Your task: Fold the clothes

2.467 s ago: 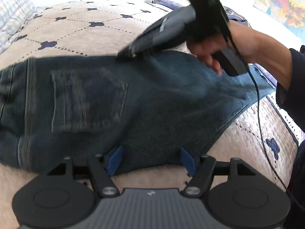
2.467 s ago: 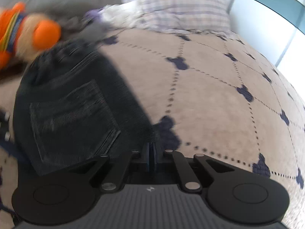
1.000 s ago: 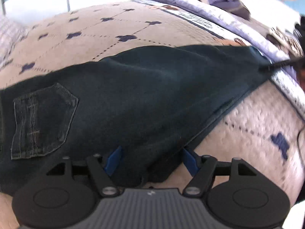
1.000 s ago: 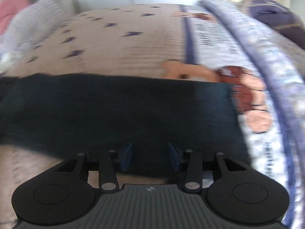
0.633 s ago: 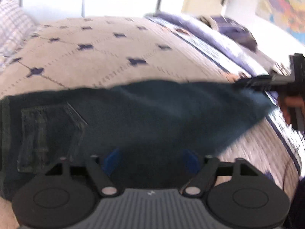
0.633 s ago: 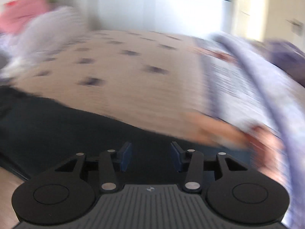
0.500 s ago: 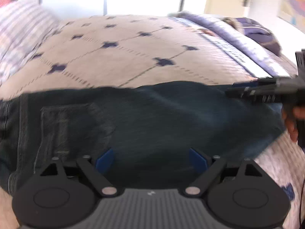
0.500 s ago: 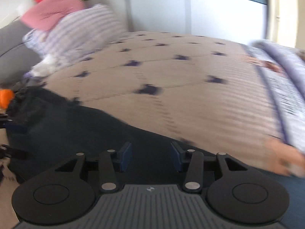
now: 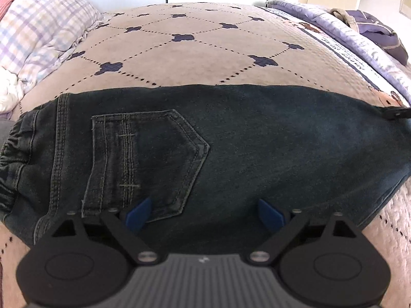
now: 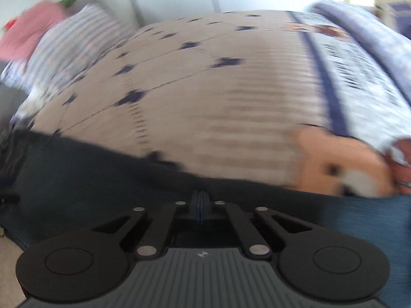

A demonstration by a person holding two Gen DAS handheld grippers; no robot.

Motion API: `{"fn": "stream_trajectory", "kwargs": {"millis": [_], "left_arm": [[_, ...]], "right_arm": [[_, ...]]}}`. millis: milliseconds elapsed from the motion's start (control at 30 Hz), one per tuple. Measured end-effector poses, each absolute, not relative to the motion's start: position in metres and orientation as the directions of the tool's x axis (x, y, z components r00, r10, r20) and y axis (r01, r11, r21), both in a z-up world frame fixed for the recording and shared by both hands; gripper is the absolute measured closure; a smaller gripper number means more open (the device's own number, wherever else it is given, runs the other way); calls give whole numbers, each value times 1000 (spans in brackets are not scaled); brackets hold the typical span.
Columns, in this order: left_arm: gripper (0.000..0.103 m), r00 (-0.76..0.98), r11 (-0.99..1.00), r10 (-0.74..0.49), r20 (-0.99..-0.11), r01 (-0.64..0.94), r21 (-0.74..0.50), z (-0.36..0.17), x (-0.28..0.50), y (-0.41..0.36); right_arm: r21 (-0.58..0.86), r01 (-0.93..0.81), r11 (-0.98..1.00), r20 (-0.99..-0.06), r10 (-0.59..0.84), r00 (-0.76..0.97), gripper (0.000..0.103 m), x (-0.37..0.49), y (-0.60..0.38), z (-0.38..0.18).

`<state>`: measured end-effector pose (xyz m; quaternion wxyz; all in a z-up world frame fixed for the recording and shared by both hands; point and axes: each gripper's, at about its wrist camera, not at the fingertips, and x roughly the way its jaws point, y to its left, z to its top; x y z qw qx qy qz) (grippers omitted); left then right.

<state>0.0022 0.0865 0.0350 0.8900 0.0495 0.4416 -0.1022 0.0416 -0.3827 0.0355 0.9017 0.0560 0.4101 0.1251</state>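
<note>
Dark blue jeans (image 9: 257,138) lie flat across the beige quilted bed (image 9: 195,56), waistband to the left, back pocket (image 9: 143,159) facing up, legs running right. My left gripper (image 9: 205,211) is open, its blue pads hovering over the near edge of the jeans below the pocket. My right gripper (image 10: 200,200) has its jaws together over the far edge of the jeans (image 10: 102,179); the blur hides whether cloth is pinched between them. Its tip shows at the right edge of the left wrist view (image 9: 397,113).
A checked pillow (image 9: 38,33) lies at the head of the bed on the left. A lilac printed blanket (image 9: 359,41) with a purple bag (image 9: 377,30) runs along the right side. A cartoon bear print (image 10: 334,164) is beside the jeans' hem.
My right gripper's jaws have closed from open and it has dropped onto the far edge of the jeans. My left gripper has stayed open and steadied over the pocket area.
</note>
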Motion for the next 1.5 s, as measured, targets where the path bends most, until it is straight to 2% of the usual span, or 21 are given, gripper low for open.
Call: {"fn": "stream_trajectory", "kwargs": {"millis": [100, 133, 167, 233, 433, 500, 567, 667, 767, 933, 1033, 1167, 1267, 1400, 1500], "left_arm": [[11, 590, 977, -127, -797, 215, 3, 35, 3, 85], [11, 590, 977, -123, -798, 211, 5, 35, 3, 85], [11, 591, 978, -119, -798, 207, 7, 36, 3, 84], [11, 591, 980, -112, -799, 200, 11, 36, 4, 84], [10, 592, 984, -89, -801, 177, 22, 36, 5, 81], [10, 592, 985, -81, -802, 170, 25, 37, 5, 80], [10, 593, 988, -70, -802, 154, 28, 37, 5, 78], [10, 599, 991, -51, -799, 132, 36, 37, 2, 74], [10, 608, 991, -46, -792, 128, 41, 36, -3, 72], [10, 606, 992, -54, -794, 126, 29, 37, -8, 75], [10, 604, 992, -54, -795, 127, 29, 37, -8, 75], [9, 599, 991, -61, -798, 129, 21, 37, -7, 76], [9, 597, 991, -59, -800, 130, 24, 37, -4, 73], [9, 599, 990, -68, -798, 141, 21, 37, -6, 73], [9, 599, 989, -75, -797, 144, 15, 36, -7, 75]], "right_arm": [[219, -52, 974, -726, 198, 659, 103, 10, -416, 41], [224, -9, 974, -726, 173, 666, 100, -1, -427, 43], [229, 34, 973, -726, 148, 671, 78, -11, -438, 45], [239, 119, 964, -728, 96, 679, 57, -32, -461, 49], [251, 353, 901, -745, -53, 665, 52, -96, -524, 57], [193, 352, 916, -794, -65, 605, 52, -117, -526, 43], [172, 297, 939, -797, -45, 603, 52, -127, -524, 35], [149, 263, 953, -789, -46, 613, 44, -121, -515, 32], [183, 261, 948, -776, -24, 631, 45, -106, -508, 30], [314, 280, 907, -737, 47, 674, 58, -91, -517, 27], [392, 295, 871, -717, 89, 691, 58, -86, -520, 27], [525, 250, 814, -685, 230, 692, 58, -91, -521, 30], [507, 268, 819, -699, 209, 684, 58, -91, -515, 27], [620, 306, 722, -640, 239, 730, 57, -91, -521, 26], [604, 341, 720, -661, 214, 719, 65, -87, -517, 21]]}}
